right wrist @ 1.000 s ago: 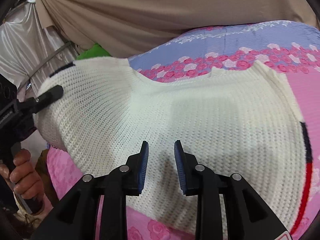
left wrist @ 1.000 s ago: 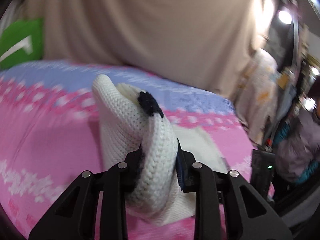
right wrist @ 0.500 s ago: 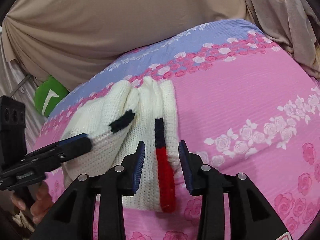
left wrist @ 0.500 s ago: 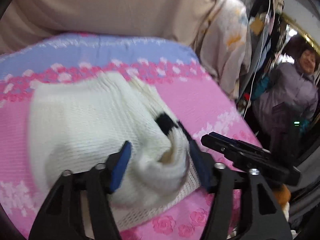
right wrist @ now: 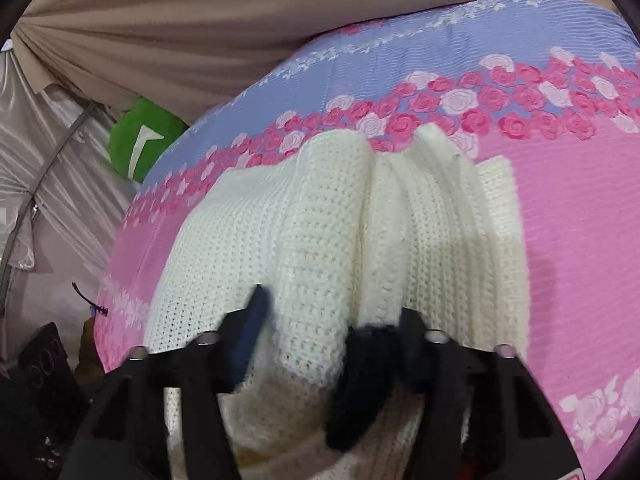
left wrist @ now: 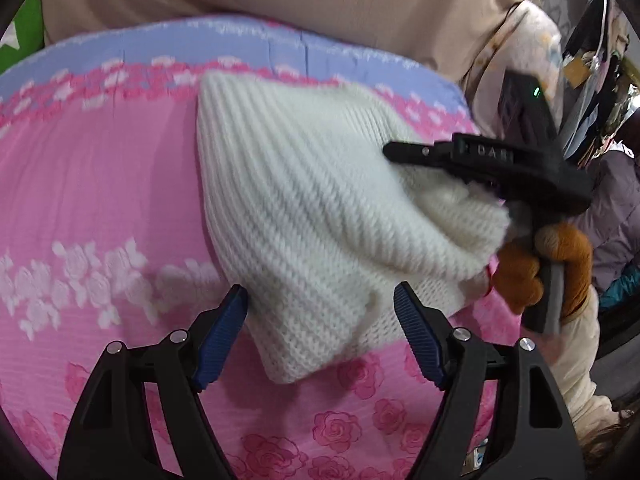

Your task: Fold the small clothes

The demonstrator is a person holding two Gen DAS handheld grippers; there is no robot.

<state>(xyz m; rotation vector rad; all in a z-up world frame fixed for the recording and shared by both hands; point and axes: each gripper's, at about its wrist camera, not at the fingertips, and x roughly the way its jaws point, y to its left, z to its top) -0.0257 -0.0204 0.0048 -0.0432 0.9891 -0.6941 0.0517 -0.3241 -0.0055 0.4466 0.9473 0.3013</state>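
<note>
A small white knit sweater (left wrist: 304,208) lies bunched on a pink rose-patterned bedspread (left wrist: 100,184). My left gripper (left wrist: 320,320) is open, its blue-padded jaws on either side of the sweater's near corner without pinching it. In the left wrist view the right gripper (left wrist: 404,152) reaches over the sweater's right side, held by a hand in an orange glove (left wrist: 536,264). In the right wrist view the sweater (right wrist: 360,240) fills the middle, and a thick fold with a dark trim (right wrist: 360,384) sits between the jaws of my right gripper (right wrist: 332,328). Blur hides how firmly they press.
A beige curtain (right wrist: 180,20) hangs behind the bed. A green cushion (right wrist: 140,140) sits at the bed's far left corner. A person in a purple jacket (left wrist: 616,208) stands to the right, beside hanging clothes (left wrist: 532,52). The bed's edge is close on the near side.
My left gripper has let go of the sweater and opened wide. My right gripper has moved onto the bunched sweater, which now sits between its jaws.
</note>
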